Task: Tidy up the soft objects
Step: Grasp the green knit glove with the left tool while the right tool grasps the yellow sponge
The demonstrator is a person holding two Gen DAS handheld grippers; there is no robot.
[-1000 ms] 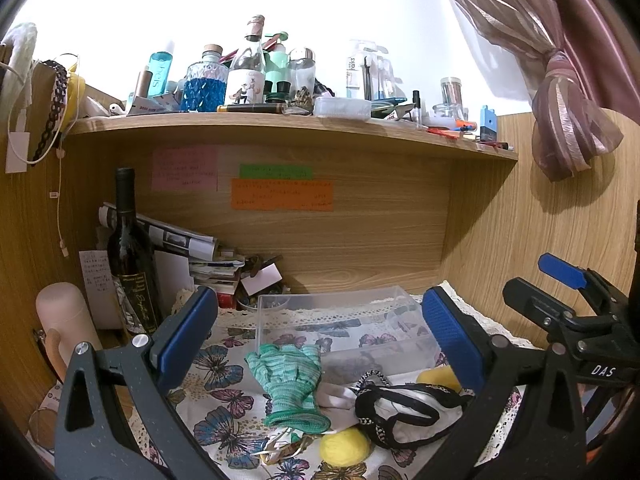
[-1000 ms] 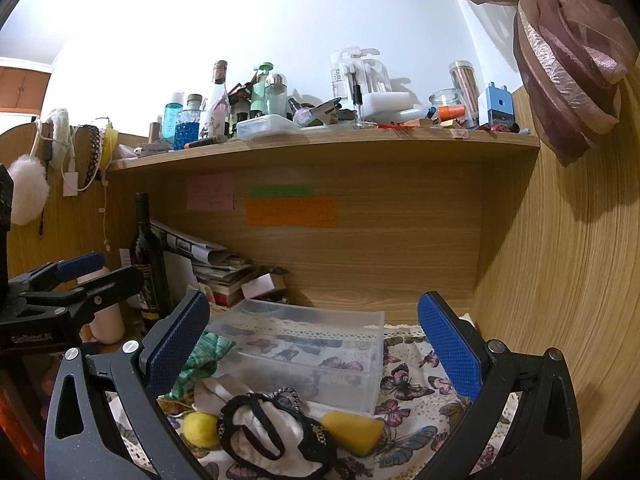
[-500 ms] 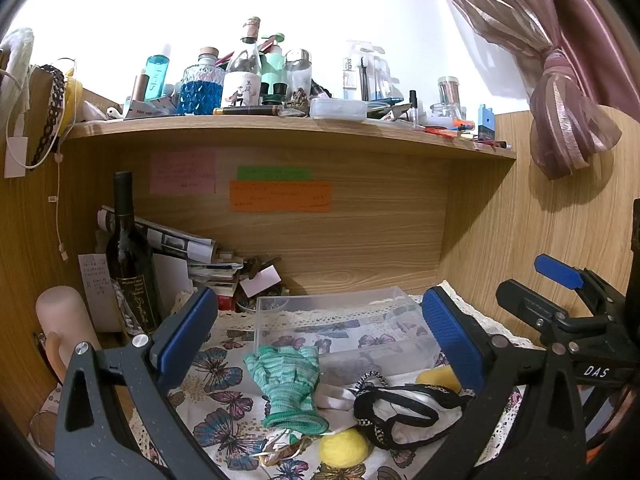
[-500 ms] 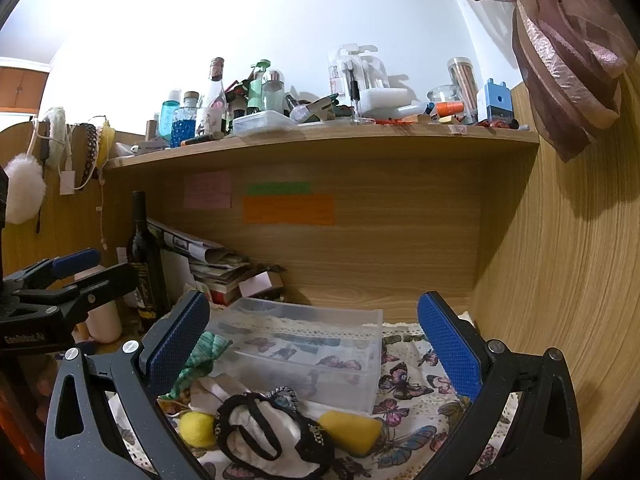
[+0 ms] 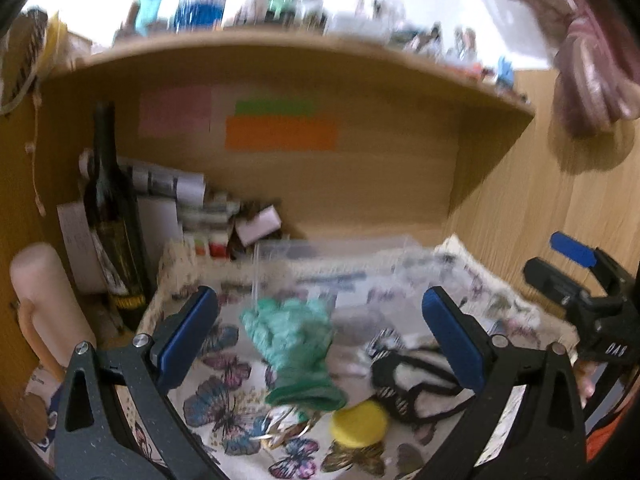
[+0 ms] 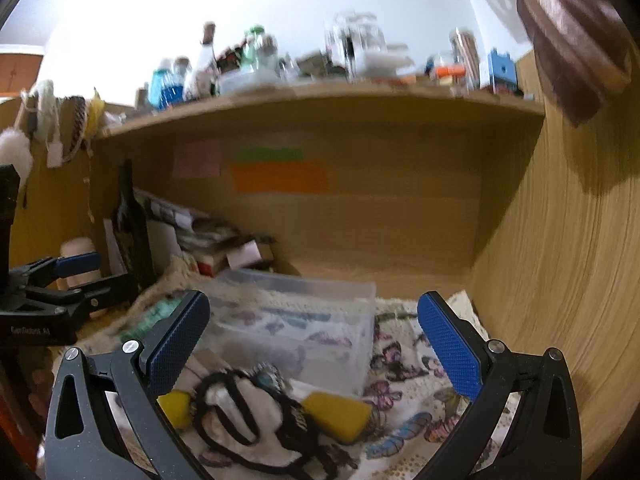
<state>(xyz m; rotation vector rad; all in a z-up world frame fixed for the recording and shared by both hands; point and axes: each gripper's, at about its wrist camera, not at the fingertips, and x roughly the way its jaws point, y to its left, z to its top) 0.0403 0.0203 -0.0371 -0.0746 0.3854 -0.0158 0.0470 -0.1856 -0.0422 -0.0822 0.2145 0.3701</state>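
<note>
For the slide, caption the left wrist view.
Open left gripper above a green glove on the butterfly cloth, clear bin behind.

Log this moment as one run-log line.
left gripper: open, above green glove | right gripper: open, empty | clear bin: empty | phase: approach

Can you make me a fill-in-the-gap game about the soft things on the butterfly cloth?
1. The glove lying on the butterfly cloth is ____ in colour.
2. The clear plastic box stands ____ the soft things, nearer the wooden back wall.
3. The jaws of the left gripper and the right gripper are both ____.
4. The sponge beside the black-and-white fabric piece is ____.

Missing words: green; behind; open; yellow
</note>
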